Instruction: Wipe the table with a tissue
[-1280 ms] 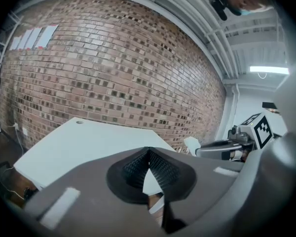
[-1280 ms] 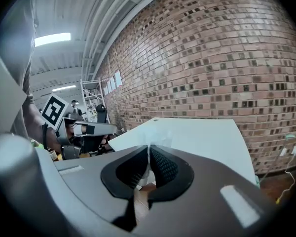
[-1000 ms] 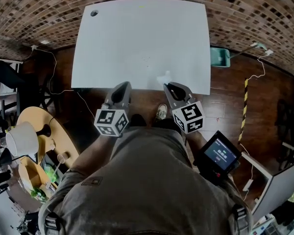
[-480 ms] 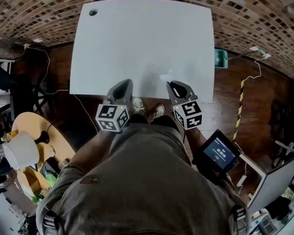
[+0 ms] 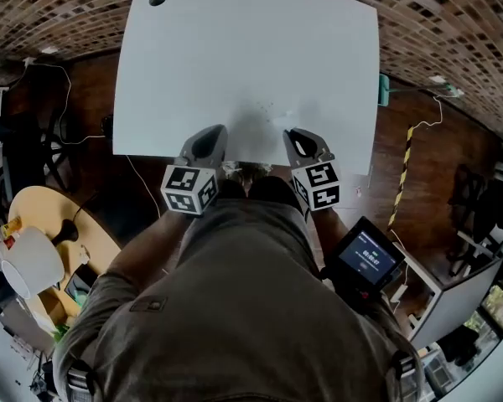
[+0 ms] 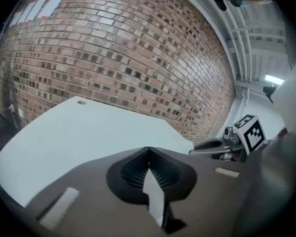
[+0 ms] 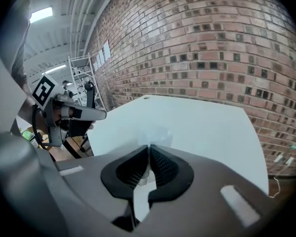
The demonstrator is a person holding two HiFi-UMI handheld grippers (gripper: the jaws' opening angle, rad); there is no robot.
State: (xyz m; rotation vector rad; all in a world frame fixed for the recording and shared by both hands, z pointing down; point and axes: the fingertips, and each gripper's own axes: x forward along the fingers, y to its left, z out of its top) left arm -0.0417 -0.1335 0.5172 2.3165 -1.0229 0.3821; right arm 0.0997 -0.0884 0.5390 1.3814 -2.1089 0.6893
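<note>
Stepping in over the past second, the person has brought both grippers from short of the white counter [image 5: 243, 57] up to its near edge, and the counter now fills more of the head view. From above, the left gripper [image 5: 210, 134] and right gripper [image 5: 298, 137] sit side by side, well apart, with their tips just over that edge and most of the surface bare ahead of them; the tissue is too pale against the white top to pick out here. In the left gripper view, the fingers [image 6: 138, 169] of that gripper are pressed together with nothing between them, pointed across the counter toward the brick wall [image 6: 113, 48], with the right gripper off to the side. In the right gripper view, the fingers [image 7: 160, 167] are clamped on the tissue [image 7: 155, 133], a thin whitish wad that pokes out past the tips and hangs just above the near part of the counter; whether it touches the surface cannot be told. With the tissue gripped and now carried over the counter's edge, the approach looks finished and the wiping itself looks about to start: the likely next step is to lower the tissue onto the top and sweep it across, keeping the hold firm enough that the flimsy sheet does not slip free.
</note>
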